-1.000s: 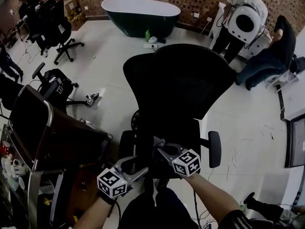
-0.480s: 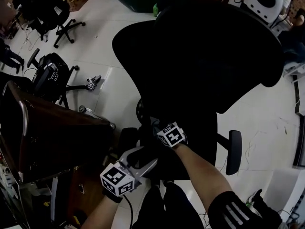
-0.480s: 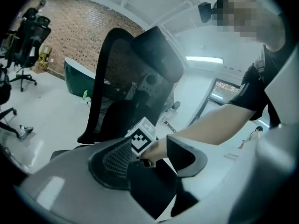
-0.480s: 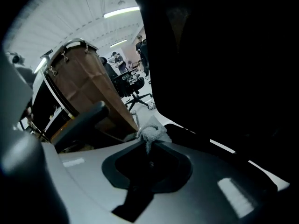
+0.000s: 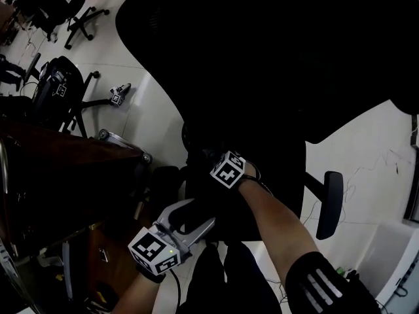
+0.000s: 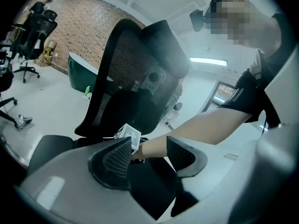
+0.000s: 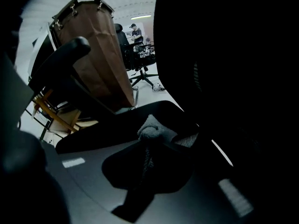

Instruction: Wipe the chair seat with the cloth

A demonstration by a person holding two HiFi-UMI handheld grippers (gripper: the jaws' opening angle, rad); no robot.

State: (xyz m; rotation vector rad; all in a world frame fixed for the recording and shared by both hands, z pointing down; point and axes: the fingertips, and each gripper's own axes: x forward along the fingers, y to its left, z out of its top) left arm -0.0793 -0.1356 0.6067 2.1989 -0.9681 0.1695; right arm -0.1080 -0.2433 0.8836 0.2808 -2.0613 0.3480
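A black office chair fills the head view, its mesh backrest [image 5: 275, 57] looming over the dark seat [image 5: 268, 195]. My right gripper [image 5: 216, 162] reaches in over the seat's left part, its marker cube facing up. In the right gripper view it [image 7: 161, 141] is shut on a grey cloth [image 7: 150, 129] bunched at its tips, low on the seat [image 7: 117, 125]. The left gripper [image 5: 196, 213] hangs by the seat's front left edge. Its jaws [image 6: 149, 148] stand open and hold nothing; the right forearm and cube show beyond them.
A brown panel in a metal frame [image 7: 100, 55] stands close on the chair's left, dark in the head view [image 5: 59, 175]. The chair's right armrest [image 5: 329, 201] sticks out. Other black office chairs [image 5: 55, 90] and a small device [image 5: 118, 93] are on the white floor.
The head view has closed in on the chair. My right gripper has moved forward over the seat toward the backrest base with the cloth. The left gripper has barely shifted.
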